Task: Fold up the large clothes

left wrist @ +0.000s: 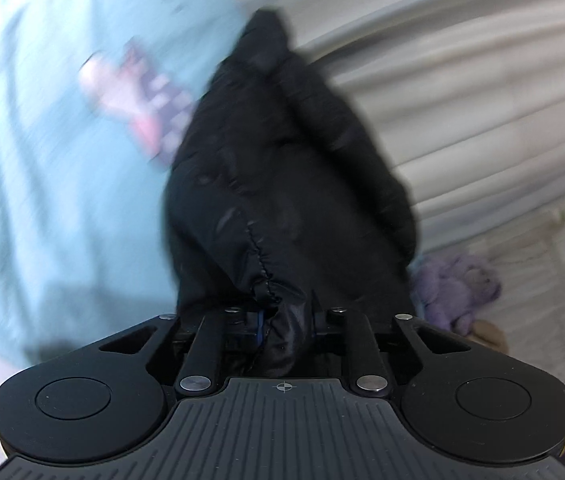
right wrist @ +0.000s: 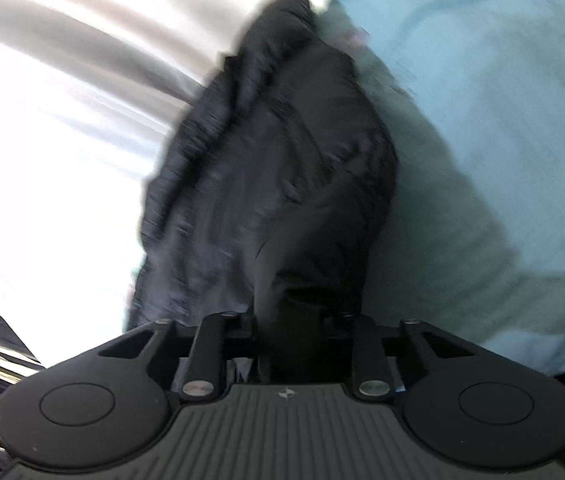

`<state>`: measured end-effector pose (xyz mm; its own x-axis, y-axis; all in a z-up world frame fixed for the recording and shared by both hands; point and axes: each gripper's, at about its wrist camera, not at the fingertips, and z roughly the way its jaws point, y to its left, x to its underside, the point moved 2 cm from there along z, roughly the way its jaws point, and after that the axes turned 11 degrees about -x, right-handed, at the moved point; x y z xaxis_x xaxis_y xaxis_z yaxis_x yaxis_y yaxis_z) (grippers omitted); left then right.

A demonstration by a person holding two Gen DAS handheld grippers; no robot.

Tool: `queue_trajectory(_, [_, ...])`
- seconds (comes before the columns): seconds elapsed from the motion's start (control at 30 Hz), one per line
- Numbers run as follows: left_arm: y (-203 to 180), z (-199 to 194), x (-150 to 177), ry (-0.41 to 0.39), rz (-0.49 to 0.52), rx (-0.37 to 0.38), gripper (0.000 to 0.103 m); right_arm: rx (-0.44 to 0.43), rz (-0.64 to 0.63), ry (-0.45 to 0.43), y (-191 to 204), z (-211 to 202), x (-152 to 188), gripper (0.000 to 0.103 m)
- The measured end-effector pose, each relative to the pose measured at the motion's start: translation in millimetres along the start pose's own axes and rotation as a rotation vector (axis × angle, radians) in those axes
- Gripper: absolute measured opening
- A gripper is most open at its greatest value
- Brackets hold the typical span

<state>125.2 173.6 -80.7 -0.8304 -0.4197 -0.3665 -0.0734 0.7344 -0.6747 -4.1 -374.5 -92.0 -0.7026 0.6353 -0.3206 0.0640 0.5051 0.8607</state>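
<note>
Item one: my left gripper point(left wrist: 286, 316), jaws drawn in tight on a bunched fold of the black jacket point(left wrist: 282, 168). A stitched seam edge of the shiny fabric runs down into the gap between the fingers, and cloth fills the space behind them too.

Item two: my right gripper point(right wrist: 294, 316), jaws likewise pinched on a fold of the same black jacket point(right wrist: 278, 168). The fingertips are buried in dark cloth and I cannot make them out separately.

Item three: the black jacket itself, a puffy, glossy garment. In both wrist views it stretches away from the jaws as a thick dark mass, narrowing towards the top of each picture. Both views are smeared with motion blur, so I cannot tell its full outline.

Item four: a pale blue sheet point(left wrist: 42, 160), lying behind and beside the jacket, to its left in the left wrist view and to its right point(right wrist: 482, 140) in the right wrist view. It carries a blurred pink and dark printed patch point(left wrist: 142, 100).

Item five: white curtain point(left wrist: 462, 100), in folds behind the jacket.

Item six: a purple soft toy point(left wrist: 454, 284), low at the right of the left wrist view, just beside the jacket's edge.
</note>
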Motion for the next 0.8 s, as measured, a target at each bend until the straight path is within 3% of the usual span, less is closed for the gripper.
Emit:
queue_trajectory(0.17, [-42.0, -37.6, -13.4, -0.162, 0.046, 0.106, 0.016, -0.121, -0.115, -0.099, 51.0, -18.0, -8.6, 0.017])
queue_trajectory(0.33, [-52.9, -85.8, -18.2, -0.288, 0.002, 0.218, 0.015, -0.254, -0.143, -0.177, 79.4, -47.0, -10.2, 0.017])
queue_trajectory(0.57, [-70.7, -150.5, -20.0, -0.446, -0.030, 0.294, 0.015, -0.468, -0.154, -0.236, 111.9, -77.2, -8.3, 0.017])
queue_trajectory(0.7, [-83.5, -169.4, -29.1, -0.516, -0.046, 0.323, 0.015, -0.529, -0.147, -0.302, 122.1, -88.6, -17.4, 0.017])
queue_trajectory(0.8, [-93.2, -162.8, -49.7, -0.537, -0.045, 0.302, 0.015, -0.485, -0.161, -0.364, 126.3, -83.2, -35.5, 0.016])
